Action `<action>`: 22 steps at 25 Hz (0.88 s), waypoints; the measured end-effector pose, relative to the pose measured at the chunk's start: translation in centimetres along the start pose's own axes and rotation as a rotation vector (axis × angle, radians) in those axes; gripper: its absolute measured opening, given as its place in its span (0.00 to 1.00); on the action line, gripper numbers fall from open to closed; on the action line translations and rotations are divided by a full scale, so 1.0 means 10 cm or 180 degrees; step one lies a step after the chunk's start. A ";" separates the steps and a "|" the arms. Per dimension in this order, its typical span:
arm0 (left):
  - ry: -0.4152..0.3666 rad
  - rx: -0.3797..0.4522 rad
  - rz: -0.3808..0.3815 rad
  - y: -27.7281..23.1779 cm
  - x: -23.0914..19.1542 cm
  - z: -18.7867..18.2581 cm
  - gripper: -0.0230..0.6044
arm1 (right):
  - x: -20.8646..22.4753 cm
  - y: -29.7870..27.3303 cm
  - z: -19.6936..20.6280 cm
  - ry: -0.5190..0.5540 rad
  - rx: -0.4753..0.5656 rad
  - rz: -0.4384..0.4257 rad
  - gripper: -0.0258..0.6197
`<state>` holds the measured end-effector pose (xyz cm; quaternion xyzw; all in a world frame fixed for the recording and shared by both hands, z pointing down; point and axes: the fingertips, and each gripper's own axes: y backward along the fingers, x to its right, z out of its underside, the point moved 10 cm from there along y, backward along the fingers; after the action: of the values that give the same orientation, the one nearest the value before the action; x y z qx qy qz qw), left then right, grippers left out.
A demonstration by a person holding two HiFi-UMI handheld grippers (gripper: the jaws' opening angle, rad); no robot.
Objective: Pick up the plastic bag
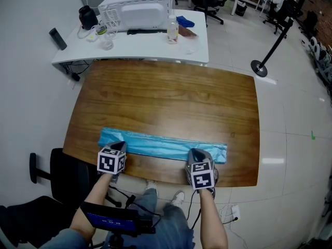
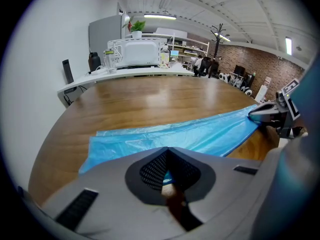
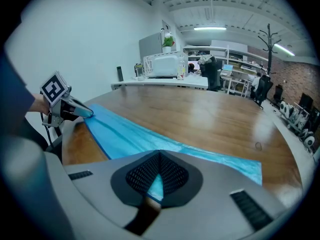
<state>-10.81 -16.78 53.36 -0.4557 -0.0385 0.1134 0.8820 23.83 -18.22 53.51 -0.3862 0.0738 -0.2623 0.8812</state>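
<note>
A long light-blue plastic bag (image 1: 166, 145) lies flat along the near edge of the wooden table (image 1: 171, 97). My left gripper (image 1: 118, 149) sits at the bag's left end and my right gripper (image 1: 198, 155) at its right part. In the left gripper view the jaws (image 2: 168, 155) are closed together with a sliver of the blue bag (image 2: 190, 134) pinched between them; the right gripper (image 2: 265, 115) shows at the far end. In the right gripper view my right gripper (image 3: 160, 156) is likewise shut on the bag's (image 3: 130, 136) near edge, and the left gripper (image 3: 75, 110) rests on the bag's other end.
Behind the wooden table stands a white table with a microwave (image 1: 139, 7), a bottle (image 1: 173, 29) and small items. A black chair (image 1: 62, 178) is at the near left. A black stand base (image 1: 259, 67) rests on the floor at the right.
</note>
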 end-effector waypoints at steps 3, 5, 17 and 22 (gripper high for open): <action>-0.0087 0.0057 -0.0072 0.01 0.04 -0.01 0.06 | 0.00 0.01 -0.02 0.0006 0.0024 0.0057 0.04; -0.0101 0.0119 -0.0099 0.02 0.06 -0.01 0.06 | 0.01 0.04 -0.03 -0.0004 0.0072 0.0089 0.04; 0.0039 0.0637 -0.0001 0.33 0.37 -0.15 0.06 | -0.05 0.33 -0.16 0.0037 0.0425 -0.0176 0.04; 0.0062 0.0998 0.0098 0.61 0.67 -0.28 0.06 | -0.09 0.58 -0.25 0.0171 0.0676 -0.0379 0.04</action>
<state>-4.86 -14.03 46.56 -0.3140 -0.0048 0.1271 0.9409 24.54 -16.11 47.54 -0.2873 0.0461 -0.3308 0.8977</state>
